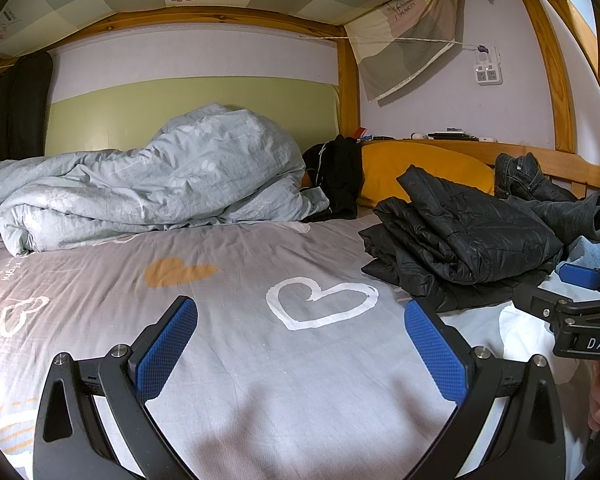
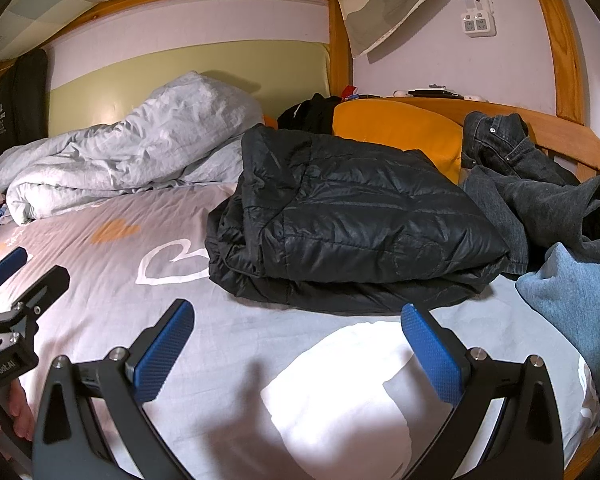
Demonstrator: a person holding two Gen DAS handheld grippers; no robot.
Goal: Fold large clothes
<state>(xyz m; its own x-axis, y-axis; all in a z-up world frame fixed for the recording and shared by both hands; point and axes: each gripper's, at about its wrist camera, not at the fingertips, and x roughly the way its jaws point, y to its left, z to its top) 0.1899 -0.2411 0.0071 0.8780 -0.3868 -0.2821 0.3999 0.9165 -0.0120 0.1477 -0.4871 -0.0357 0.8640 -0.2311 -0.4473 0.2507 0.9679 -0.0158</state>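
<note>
A black puffer jacket (image 2: 352, 216) lies folded in a thick bundle on the grey heart-print bedsheet (image 2: 112, 268); the left wrist view shows the same jacket (image 1: 468, 236) at the right. My right gripper (image 2: 298, 344) hovers open just in front of it, nothing between its blue pads (image 2: 164, 348). My left gripper (image 1: 300, 344) is open over bare sheet (image 1: 260, 360), left of the jacket. Each view catches the other gripper at its edge, held by a hand (image 2: 18, 412).
Dark jeans (image 2: 540, 184) and a blue garment (image 2: 580, 304) lie heaped at the right by the wooden rail (image 2: 560, 136). A rumpled pale quilt (image 1: 148, 184) fills the back left. An orange pillow (image 2: 400, 132) and black clothing (image 1: 336, 172) sit at the head.
</note>
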